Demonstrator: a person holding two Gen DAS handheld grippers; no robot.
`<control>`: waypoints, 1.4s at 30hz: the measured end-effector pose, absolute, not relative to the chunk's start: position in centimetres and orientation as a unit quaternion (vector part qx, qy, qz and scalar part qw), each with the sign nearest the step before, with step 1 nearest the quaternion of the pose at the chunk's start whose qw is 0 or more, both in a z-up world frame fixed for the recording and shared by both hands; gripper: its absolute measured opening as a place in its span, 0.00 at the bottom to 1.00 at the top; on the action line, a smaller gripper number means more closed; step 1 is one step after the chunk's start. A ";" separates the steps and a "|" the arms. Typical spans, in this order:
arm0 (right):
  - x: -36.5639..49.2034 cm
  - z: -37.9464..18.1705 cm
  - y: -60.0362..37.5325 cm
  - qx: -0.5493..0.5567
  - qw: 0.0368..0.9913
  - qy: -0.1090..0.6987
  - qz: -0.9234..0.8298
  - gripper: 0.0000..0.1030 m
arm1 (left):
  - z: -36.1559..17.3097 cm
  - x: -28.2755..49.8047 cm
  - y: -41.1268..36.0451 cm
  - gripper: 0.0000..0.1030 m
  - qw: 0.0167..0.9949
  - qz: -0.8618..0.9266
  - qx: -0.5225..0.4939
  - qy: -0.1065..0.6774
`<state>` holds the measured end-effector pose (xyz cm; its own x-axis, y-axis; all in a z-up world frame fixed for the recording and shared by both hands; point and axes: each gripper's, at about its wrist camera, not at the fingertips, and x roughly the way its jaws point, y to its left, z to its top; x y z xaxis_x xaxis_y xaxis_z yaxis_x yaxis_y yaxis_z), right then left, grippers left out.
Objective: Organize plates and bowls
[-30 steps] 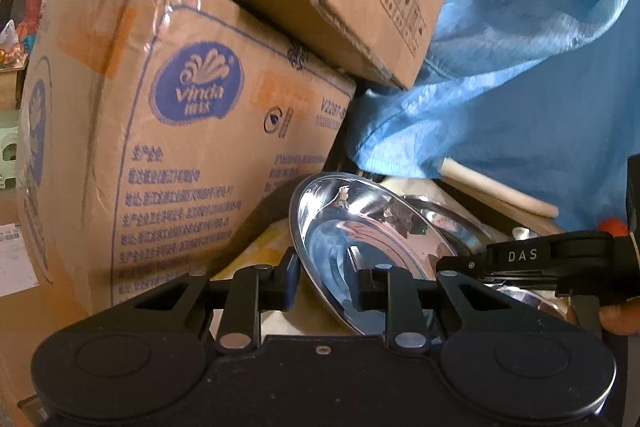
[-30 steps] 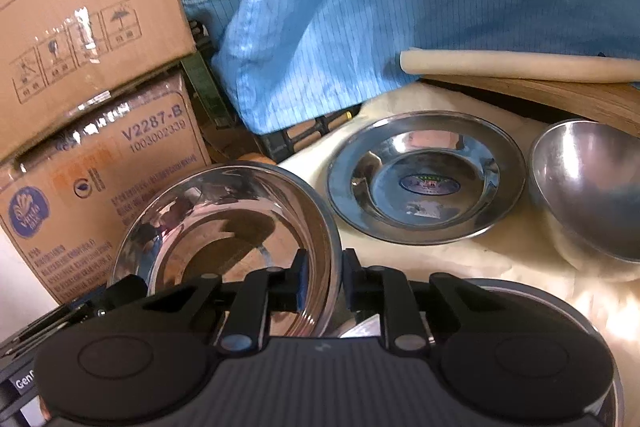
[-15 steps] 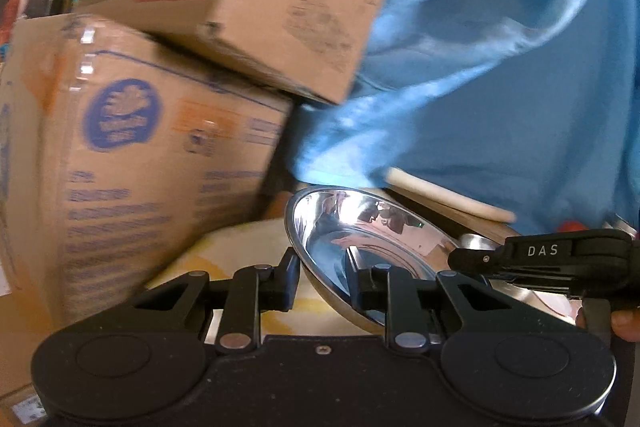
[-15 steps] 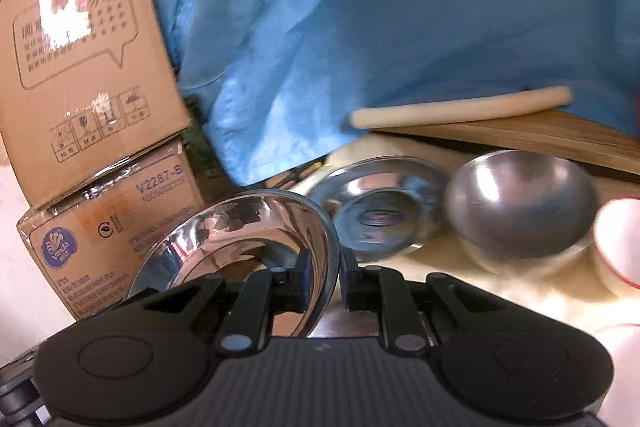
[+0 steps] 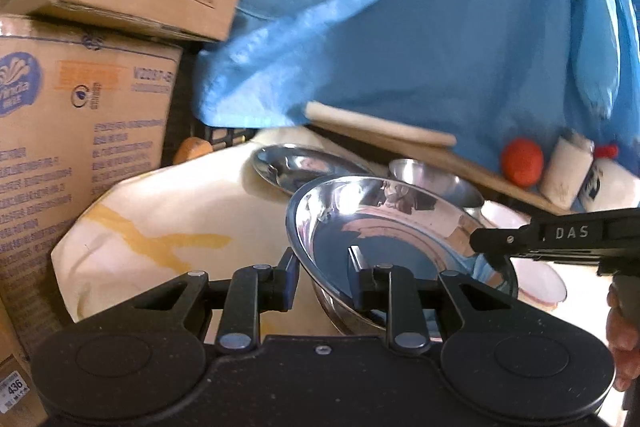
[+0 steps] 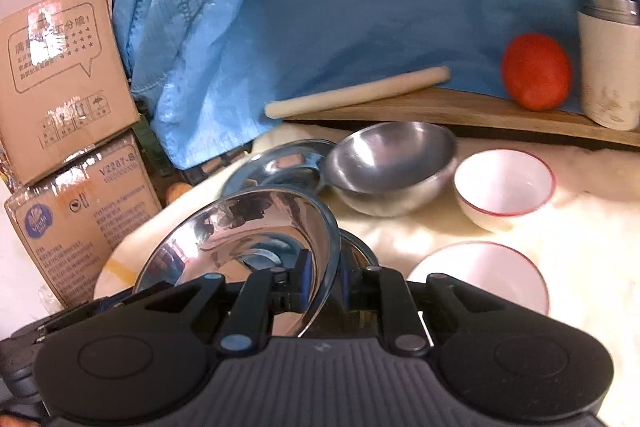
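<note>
left gripper: I've got it clamped on the near rim of the steel plate; one finger under the rim, the other inside the dish.
right gripper: clamped on the same steel plate at its opposite rim; jaws nearly together with only the thin edge between them.
plate position: off the cloth, tilted, carried between both jaws; nothing under it that it touches, as far as I can see.
ahead of jaws: second steel plate flat on the cloth, just beyond the held one; steel bowl beside it, touching or nearly so, I can't tell which.
right of jaws: two white bowls, far one and near one, separate, not nested.
far back: rolling pin on a wooden board, tomato, cup; blue cloth hanging behind; cardboard boxes off to the left.
progress: early, my read. No stack anywhere; one plate in transit.
left to do: set held plate on the second plate, then nest the bowls; steel bowl needs a spot too.
risk: two-sided rim grip on slick steel, could slip if my hands drift apart.
</note>
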<state>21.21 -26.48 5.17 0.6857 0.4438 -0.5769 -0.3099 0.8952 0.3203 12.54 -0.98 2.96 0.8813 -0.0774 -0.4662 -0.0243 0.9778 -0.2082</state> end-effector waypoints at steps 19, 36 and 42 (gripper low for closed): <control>19.2 4.5 -26.4 0.044 0.923 0.337 0.183 0.16 | 2.2 13.3 -3.0 0.30 0.961 -0.011 -0.030 0.276; 18.3 4.7 -24.7 -0.034 0.937 0.299 0.176 0.31 | 2.8 13.0 -2.2 0.67 0.966 -0.008 -0.009 0.260; 18.6 5.0 -24.9 -0.025 0.940 0.288 0.180 0.59 | 3.1 13.8 0.0 0.86 0.966 0.012 -0.053 0.253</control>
<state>18.57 -24.94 5.01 0.7685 0.3247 -0.5513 -0.3534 0.9337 0.0573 13.82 0.00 3.05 0.8716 -0.0045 -0.4902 -0.0495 0.9940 -0.0973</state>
